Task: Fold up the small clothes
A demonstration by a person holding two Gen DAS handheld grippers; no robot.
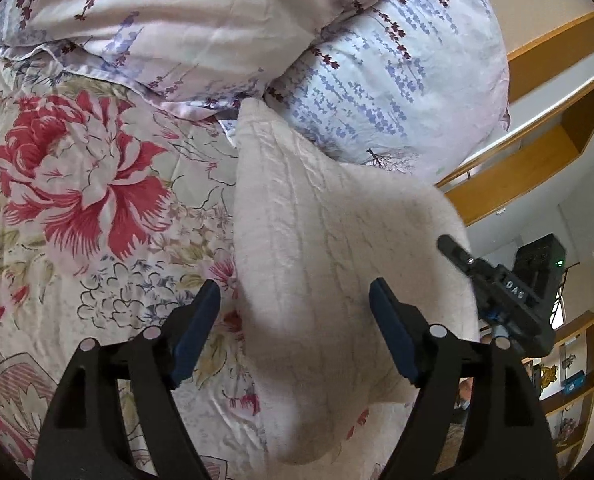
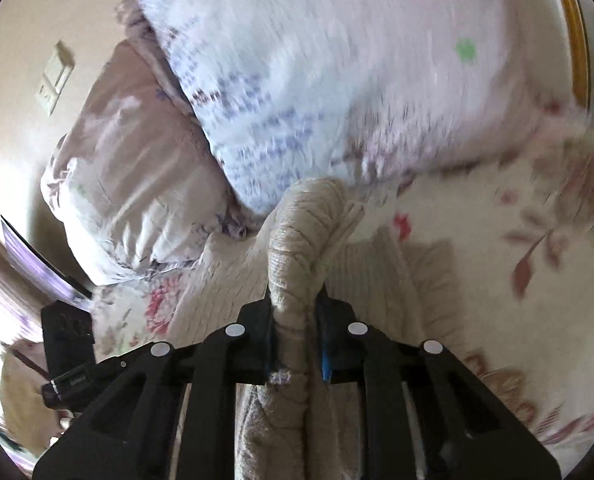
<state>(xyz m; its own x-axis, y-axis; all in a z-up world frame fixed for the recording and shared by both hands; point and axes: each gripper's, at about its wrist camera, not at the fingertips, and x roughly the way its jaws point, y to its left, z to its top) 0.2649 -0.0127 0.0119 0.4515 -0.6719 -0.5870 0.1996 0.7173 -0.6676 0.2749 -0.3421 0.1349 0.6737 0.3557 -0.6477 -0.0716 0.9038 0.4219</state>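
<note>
A cream knitted garment [image 1: 317, 248] lies on the flowered bedspread [image 1: 77, 184] with part of it lifted. My left gripper [image 1: 295, 300] is open, its blue pads either side of the knit and apart from it. At the right edge of the left wrist view the other gripper [image 1: 457, 256] holds the cloth's raised side. In the right wrist view my right gripper [image 2: 295, 300] is shut on a bunched fold of the cream garment [image 2: 301, 240], which rises between its jaws. More of the knit [image 2: 377, 280] lies flat beyond.
Two pillows in lavender print [image 1: 377, 80] [image 2: 317, 80] lie at the head of the bed, just past the garment. A wooden headboard shelf [image 1: 545, 128] and a shelf unit with small items [image 1: 569, 380] stand to the right. A wall switch [image 2: 55, 78] shows at left.
</note>
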